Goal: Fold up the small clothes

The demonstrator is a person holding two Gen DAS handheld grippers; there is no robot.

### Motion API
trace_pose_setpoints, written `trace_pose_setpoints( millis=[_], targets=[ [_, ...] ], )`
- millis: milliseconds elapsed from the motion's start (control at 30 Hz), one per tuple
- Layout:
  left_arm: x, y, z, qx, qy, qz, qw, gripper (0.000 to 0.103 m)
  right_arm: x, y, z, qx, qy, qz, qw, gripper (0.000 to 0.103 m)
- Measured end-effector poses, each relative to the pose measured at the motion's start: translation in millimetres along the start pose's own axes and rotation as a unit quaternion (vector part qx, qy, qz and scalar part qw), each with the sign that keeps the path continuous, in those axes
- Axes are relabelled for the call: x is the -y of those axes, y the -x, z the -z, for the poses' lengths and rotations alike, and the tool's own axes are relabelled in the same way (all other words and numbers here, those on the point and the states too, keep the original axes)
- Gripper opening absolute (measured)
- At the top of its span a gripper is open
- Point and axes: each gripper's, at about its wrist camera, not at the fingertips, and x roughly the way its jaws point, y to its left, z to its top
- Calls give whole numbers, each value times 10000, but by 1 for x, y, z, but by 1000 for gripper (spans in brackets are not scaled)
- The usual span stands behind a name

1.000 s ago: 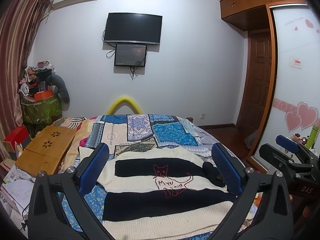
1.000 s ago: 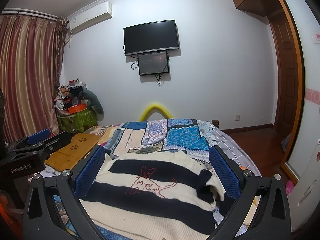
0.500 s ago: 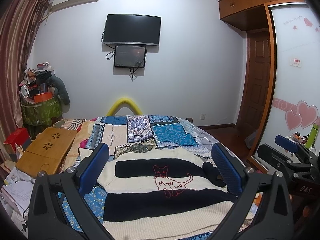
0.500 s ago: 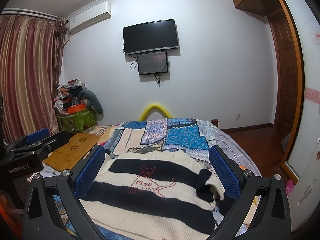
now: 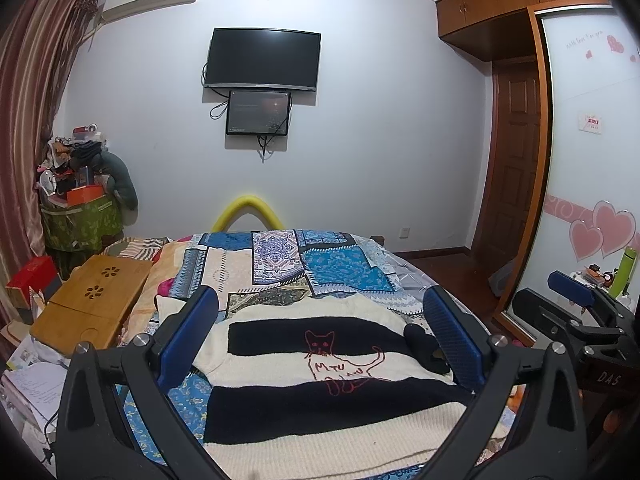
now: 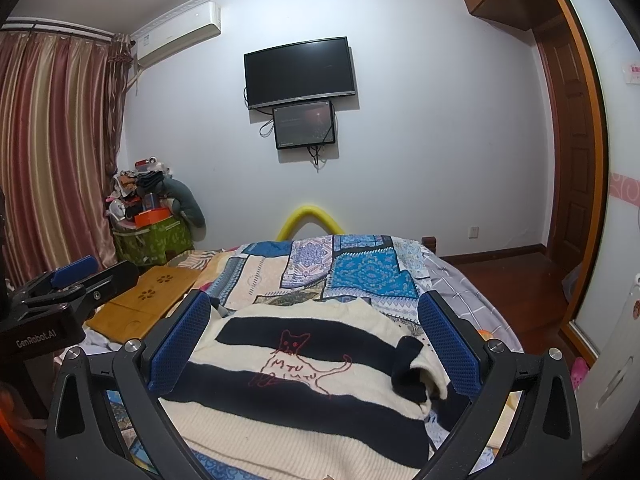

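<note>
So over on the far left there's the striped curtain point(image 6: 48, 152) and a green bin point(image 5: 80, 224) piled with clutter, then a wooden lap desk point(image 5: 92, 304) lying on the left side of the bed next to some loose papers point(image 5: 32, 388). The left gripper point(image 5: 320, 336) hangs above the near end of the bed with its blue-padded fingers point(image 5: 188, 336) spread wide, nothing between them. Framed in that gap is the sweater point(image 5: 320, 368), cream with broad black stripes and a red outline cat point(image 5: 340, 360) drawn on the front, lying mostly flat on the patchwork bedspread point(image 5: 280, 264). On its right side a sleeve point(image 6: 412, 368) is folded in over the body, black cuff on top. The right gripper point(image 6: 316, 344) hovers over the same sweater, also opened wide and gripping nothing, not touching the fabric as far as I can tell. Up on the back wall there's a TV point(image 5: 262, 60) with a smaller screen point(image 5: 258, 114) under it, and a wooden door point(image 5: 512, 160) plus wardrobe with pink hearts point(image 5: 600, 232) off to the right
</note>
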Motion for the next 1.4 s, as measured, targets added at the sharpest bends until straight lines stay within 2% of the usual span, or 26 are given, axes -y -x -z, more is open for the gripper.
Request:
trace_pose_setpoints(
  millis=[700, 1000, 1200, 1400],
  targets=[
    [1, 1, -1, 12, -16, 45, 10000, 103, 1, -1, 0, 4, -1, -3, 10000, 103],
    [-18, -15, -7, -115, 65, 32, 9999, 103, 2, -12, 2, -58, 27, 2, 10000, 103],
    [-51, -50, -2, -437, 315, -86, 9985, 103, 6, -38, 9, -331, -2, 46, 9994, 103],
    [-93, -105, 21, -1084, 327, -539, 9921, 103, 18, -79, 20, -891, -54, 76, 9960, 103]
  ],
)
